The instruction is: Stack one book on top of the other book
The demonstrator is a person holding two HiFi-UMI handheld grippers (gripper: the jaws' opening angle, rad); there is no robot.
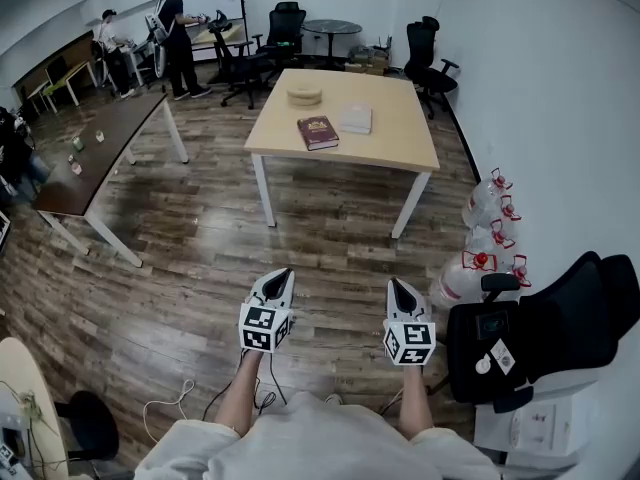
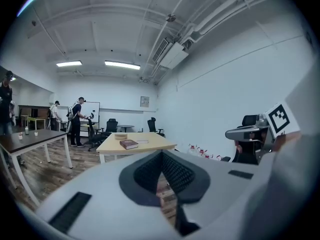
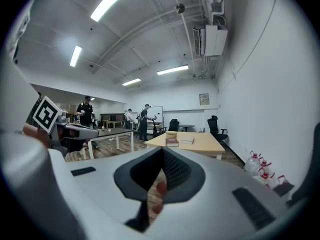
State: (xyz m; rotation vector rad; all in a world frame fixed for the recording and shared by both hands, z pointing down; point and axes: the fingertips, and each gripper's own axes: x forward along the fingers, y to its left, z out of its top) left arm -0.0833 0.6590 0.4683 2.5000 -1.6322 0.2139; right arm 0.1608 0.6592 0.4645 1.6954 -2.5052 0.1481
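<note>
Our left gripper [image 1: 279, 277] and right gripper [image 1: 398, 285] — jaws together, empty — hover well short of the table [image 1: 400, 153]. On it, the maroon book [image 1: 318, 132] lies just beside the white book [image 1: 356, 119].

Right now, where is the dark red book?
The dark red book lies on the light wooden table in the head view, left of the white book.

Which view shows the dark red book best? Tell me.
The head view: it looks down on the dark red book, showing its whole cover on the wooden table. Both gripper views show it small, distant and edge-on.
</note>
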